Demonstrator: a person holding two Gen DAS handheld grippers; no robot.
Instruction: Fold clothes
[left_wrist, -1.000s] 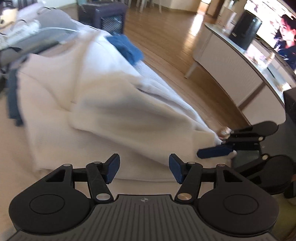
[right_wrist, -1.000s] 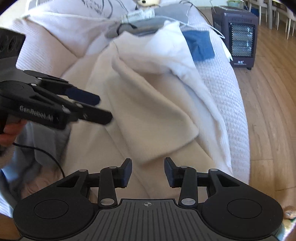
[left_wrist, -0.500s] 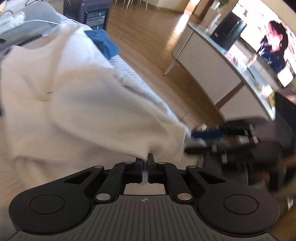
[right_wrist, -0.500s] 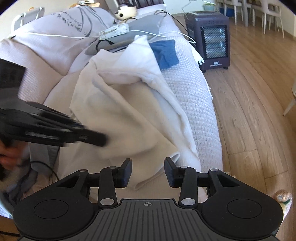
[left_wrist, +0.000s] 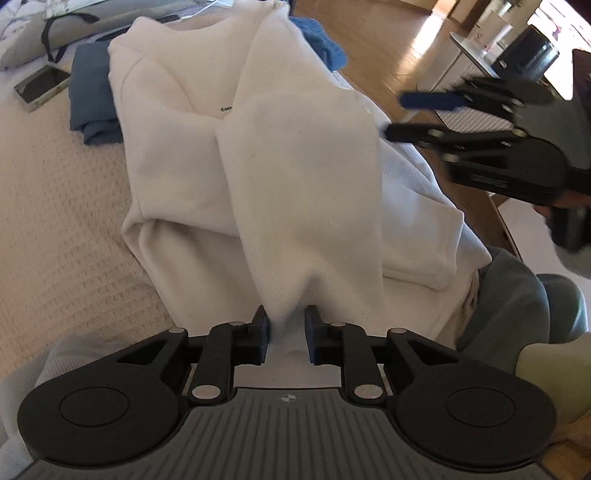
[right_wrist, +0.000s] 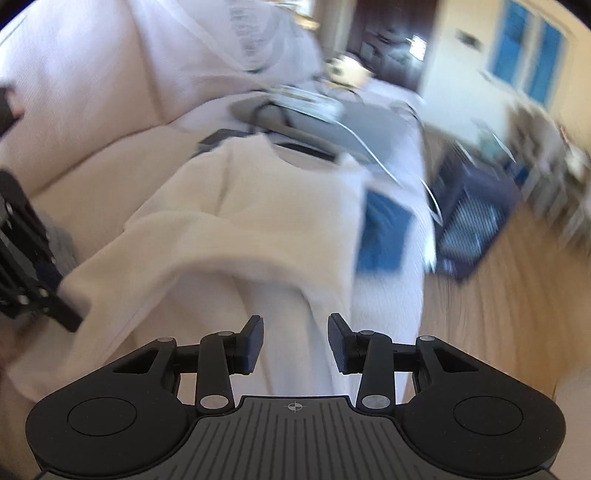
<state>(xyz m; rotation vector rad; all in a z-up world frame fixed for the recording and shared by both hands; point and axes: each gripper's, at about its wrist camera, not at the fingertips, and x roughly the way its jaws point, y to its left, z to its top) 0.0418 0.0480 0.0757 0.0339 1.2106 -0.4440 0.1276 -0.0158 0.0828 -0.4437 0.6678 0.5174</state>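
White sweatshirt (left_wrist: 295, 177) lies part-folded on a sofa (left_wrist: 55, 221), one panel drawn over toward the near edge. Left hand-held gripper (left_wrist: 286, 334): jaws opening, a fabric ridge between them, only the left pad seems in contact. Right hand-held gripper (right_wrist: 295, 341): spread, nothing between the pads, over the garment's near side. Fabric looks thick, soft, limp & light; it will sag and drag. Recommended hold: hem or fold edge, approx. both corners.

A home living room: sofa (right_wrist: 92, 122), wooden floor (right_wrist: 509, 295), heater (right_wrist: 469, 229).
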